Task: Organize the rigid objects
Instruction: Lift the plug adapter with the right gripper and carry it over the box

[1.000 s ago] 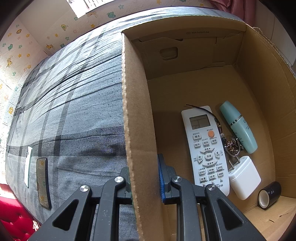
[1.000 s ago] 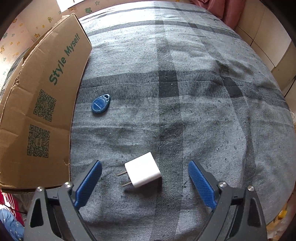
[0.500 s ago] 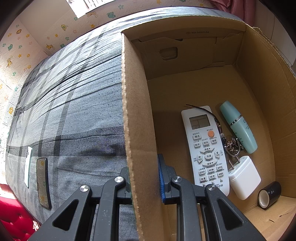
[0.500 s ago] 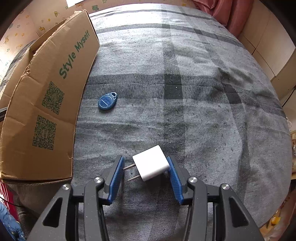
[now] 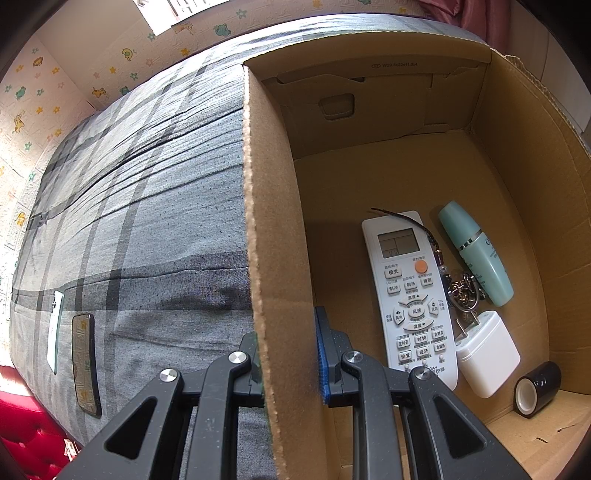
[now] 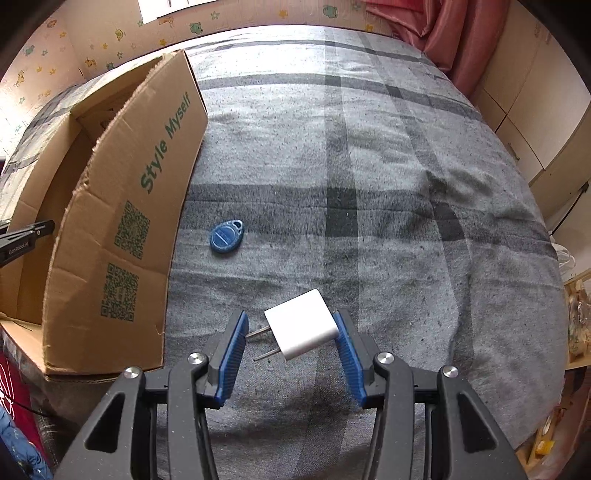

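My right gripper (image 6: 290, 326) is shut on a white plug charger (image 6: 301, 325), its prongs pointing left, held just above the grey plaid bed cover (image 6: 369, 184). A blue key fob (image 6: 226, 236) lies on the cover beyond it. To the left stands the open cardboard box (image 6: 122, 206). In the left wrist view my left gripper (image 5: 286, 332) is shut on the box's left wall (image 5: 266, 221), one finger outside and one inside. On the box floor lie a white remote (image 5: 410, 291), a teal bottle (image 5: 476, 254), keys (image 5: 463, 291), another white charger (image 5: 487, 350) and a black tape roll (image 5: 537, 387).
Two phones (image 5: 85, 362) lie on the cover near the bed's left edge. A wall with cartoon stickers (image 5: 74, 74) runs behind the bed. Pink curtains (image 6: 443, 33) and pale cabinets (image 6: 535, 110) stand at the right. The back half of the box floor (image 5: 388, 173) is bare cardboard.
The right gripper's jaws closed on the white charger and lifted it off the cover. The left gripper and the box have not moved.
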### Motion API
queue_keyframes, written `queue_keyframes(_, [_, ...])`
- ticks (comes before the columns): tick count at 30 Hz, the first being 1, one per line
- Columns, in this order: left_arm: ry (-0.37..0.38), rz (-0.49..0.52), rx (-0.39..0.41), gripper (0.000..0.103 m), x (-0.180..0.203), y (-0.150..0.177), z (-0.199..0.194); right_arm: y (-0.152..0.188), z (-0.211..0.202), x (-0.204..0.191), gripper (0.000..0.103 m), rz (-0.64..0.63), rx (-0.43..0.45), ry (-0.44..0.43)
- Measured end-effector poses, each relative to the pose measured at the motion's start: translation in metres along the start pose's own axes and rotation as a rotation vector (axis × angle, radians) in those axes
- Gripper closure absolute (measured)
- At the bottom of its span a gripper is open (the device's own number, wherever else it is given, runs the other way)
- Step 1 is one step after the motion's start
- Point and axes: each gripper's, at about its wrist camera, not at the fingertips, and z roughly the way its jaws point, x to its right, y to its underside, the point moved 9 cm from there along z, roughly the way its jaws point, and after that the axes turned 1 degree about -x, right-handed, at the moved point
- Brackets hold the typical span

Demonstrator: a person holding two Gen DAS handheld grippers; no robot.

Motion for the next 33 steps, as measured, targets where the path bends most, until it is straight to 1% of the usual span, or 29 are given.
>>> queue_keyframes(10, [0.001,-0.001,0.001,0.082,0.001,0.0,0.001,-0.027,-0.024,-0.007,0.052,-0.02,0.047,-0.009])
queue_keyframes(21, [-0.002,0.001,0.0,0.082,0.003,0.0,0.0,-0.062,-0.053,-0.029,0.052,-0.06,0.117,-0.028])
queue_keyframes(27, [0.004,0.0,0.0,0.082,0.001,0.0,0.001,-0.079,-0.064,-0.043,0.052,-0.088,0.142,-0.043])
queue_keyframes(33, [0.007,-0.002,0.001,0.082,0.001,0.0,0.001,-0.092,-0.072,-0.068,0.052,-0.127,0.16,-0.073])
